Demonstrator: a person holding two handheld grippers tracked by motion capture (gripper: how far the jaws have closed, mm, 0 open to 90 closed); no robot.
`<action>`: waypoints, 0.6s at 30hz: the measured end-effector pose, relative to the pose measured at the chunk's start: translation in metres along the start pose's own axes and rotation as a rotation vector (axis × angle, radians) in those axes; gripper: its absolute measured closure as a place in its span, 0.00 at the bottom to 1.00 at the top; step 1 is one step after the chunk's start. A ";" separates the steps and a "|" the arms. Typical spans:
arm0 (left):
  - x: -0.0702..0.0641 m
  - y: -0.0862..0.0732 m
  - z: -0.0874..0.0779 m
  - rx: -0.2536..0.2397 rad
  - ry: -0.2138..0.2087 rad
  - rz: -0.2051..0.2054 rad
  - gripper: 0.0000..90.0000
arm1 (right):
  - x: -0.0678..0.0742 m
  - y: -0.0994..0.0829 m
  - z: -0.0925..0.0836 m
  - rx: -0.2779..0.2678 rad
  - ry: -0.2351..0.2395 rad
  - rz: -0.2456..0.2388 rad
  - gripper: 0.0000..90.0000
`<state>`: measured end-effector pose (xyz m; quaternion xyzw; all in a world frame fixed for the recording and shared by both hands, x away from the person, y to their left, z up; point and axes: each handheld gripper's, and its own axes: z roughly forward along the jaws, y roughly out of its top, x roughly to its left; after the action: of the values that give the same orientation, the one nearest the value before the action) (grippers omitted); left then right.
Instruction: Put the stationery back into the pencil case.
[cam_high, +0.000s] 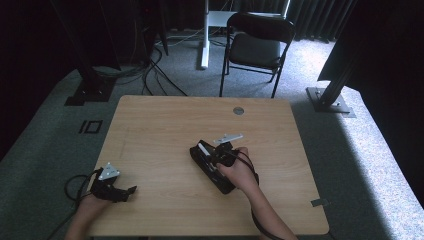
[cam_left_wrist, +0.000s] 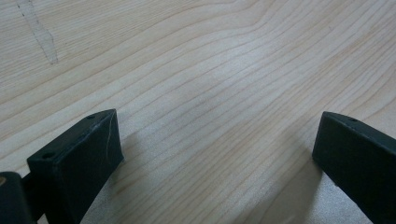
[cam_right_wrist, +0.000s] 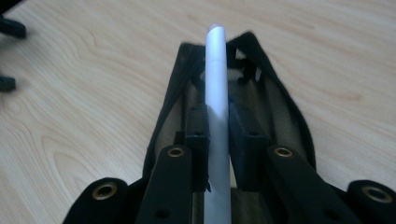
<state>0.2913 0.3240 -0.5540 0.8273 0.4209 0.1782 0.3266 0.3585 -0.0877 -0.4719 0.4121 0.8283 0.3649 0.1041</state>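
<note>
A black pencil case lies open near the middle of the wooden table. My right gripper is shut on a white pen and holds it over the case's opening. In the right gripper view the pen runs straight up between the two pads, with the case spread underneath my right gripper. My left gripper rests at the table's front left, a hand on it. Its jaws stand wide apart over bare wood, so my left gripper is open and holds nothing.
A round grommet sits in the tabletop near the far edge. Beyond the table stand a black folding chair, a white post and dark stands with cables on the carpet. A small grey tab sits at the table's right front corner.
</note>
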 end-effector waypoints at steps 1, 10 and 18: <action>0.000 0.000 0.000 0.000 0.000 0.000 0.02 | 0.000 -0.001 0.001 0.007 -0.004 -0.002 0.87; 0.000 0.000 0.000 0.000 0.000 0.000 0.02 | -0.002 -0.005 0.013 0.062 -0.032 -0.003 0.87; 0.000 0.000 0.000 0.000 0.000 0.000 0.02 | -0.001 -0.005 0.025 0.099 -0.025 -0.002 0.87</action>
<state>0.2913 0.3240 -0.5540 0.8272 0.4210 0.1782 0.3267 0.3674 -0.0773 -0.4933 0.4203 0.8444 0.3184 0.0942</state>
